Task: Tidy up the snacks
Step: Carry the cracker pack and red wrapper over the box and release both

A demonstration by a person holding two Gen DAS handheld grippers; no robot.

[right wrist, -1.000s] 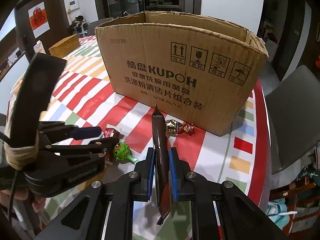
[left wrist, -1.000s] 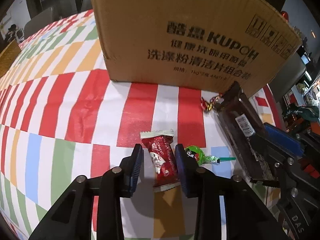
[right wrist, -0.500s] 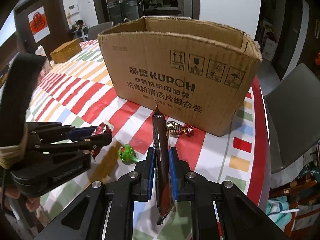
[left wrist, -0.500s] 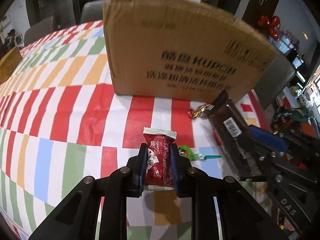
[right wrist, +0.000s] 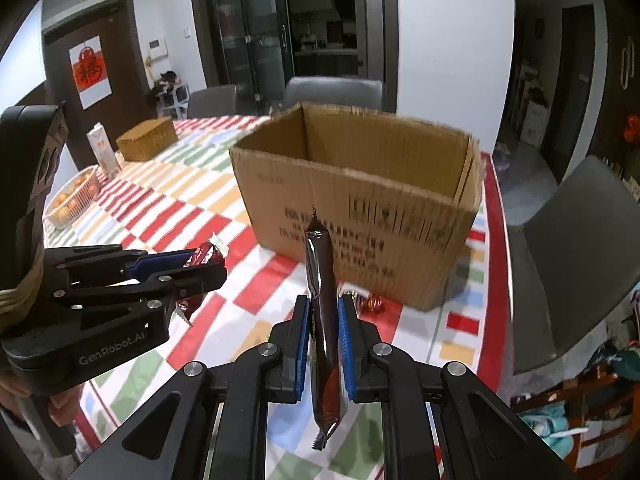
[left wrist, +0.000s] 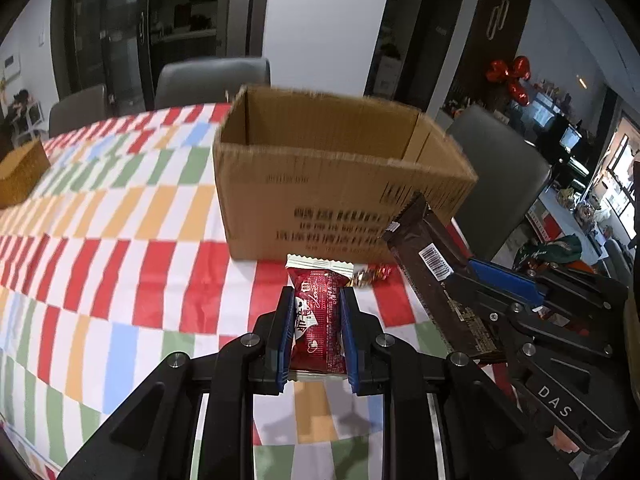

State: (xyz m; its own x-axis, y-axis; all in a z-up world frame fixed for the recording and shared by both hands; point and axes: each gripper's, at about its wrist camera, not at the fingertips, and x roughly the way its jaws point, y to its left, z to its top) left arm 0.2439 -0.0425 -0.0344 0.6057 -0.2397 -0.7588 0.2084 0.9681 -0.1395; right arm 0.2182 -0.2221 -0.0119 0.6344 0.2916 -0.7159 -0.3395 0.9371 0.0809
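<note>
Right wrist only: orange basket (right wrist: 72, 200) | left tongs (left wrist: 316, 332) clamp red packet (left wrist: 318, 320) | right tongs (right wrist: 325, 344) clamp brown bar (right wrist: 322, 320)

A home dining room: checked-cloth counter (right wrist: 168, 216), grey chairs (right wrist: 332, 94), fruit basket (right wrist: 74, 196), red door poster (right wrist: 90, 72).

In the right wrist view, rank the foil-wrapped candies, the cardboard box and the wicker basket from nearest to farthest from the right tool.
1. Foil-wrapped candies: on the tablecloth just ahead of the right tool, at the box's foot.
2. Cardboard box: directly behind them, open top.
3. Wicker basket: far left, beyond the box.
</note>
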